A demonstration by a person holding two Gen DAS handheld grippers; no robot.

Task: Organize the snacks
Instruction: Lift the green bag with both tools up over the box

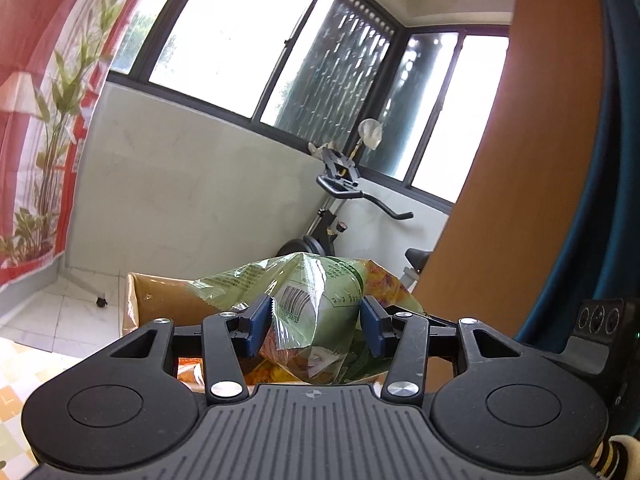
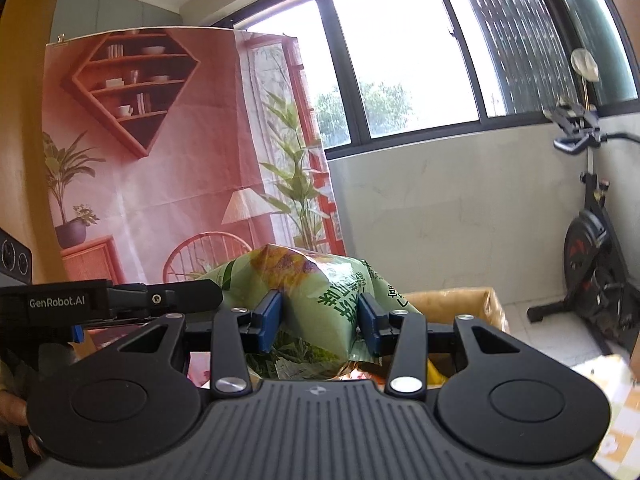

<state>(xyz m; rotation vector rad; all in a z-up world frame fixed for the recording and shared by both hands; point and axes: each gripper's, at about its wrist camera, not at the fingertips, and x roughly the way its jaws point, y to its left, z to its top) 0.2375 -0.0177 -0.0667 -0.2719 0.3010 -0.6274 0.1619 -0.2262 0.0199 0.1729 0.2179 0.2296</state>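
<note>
Between both grippers' jaws — green snack bag (image 1: 320, 312), pinched L & R.

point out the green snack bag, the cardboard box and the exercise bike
green snack bag (image 1: 316, 312): left wrist view, barcode panel between the claw fingers.
cardboard box (image 1: 160, 300): left wrist view, inner back wall.
exercise bike (image 2: 592, 248): right wrist view, flywheel housing.

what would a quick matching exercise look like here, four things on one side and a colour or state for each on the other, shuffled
Things:
1. snack bag
2. cardboard box
3. exercise bike
4. left gripper

Colour or state:
A. black, standing by the wall
B. light green, with a barcode
C. shut on the bag
D. brown, open at the top

Pairs: 1-B, 2-D, 3-A, 4-C
</note>
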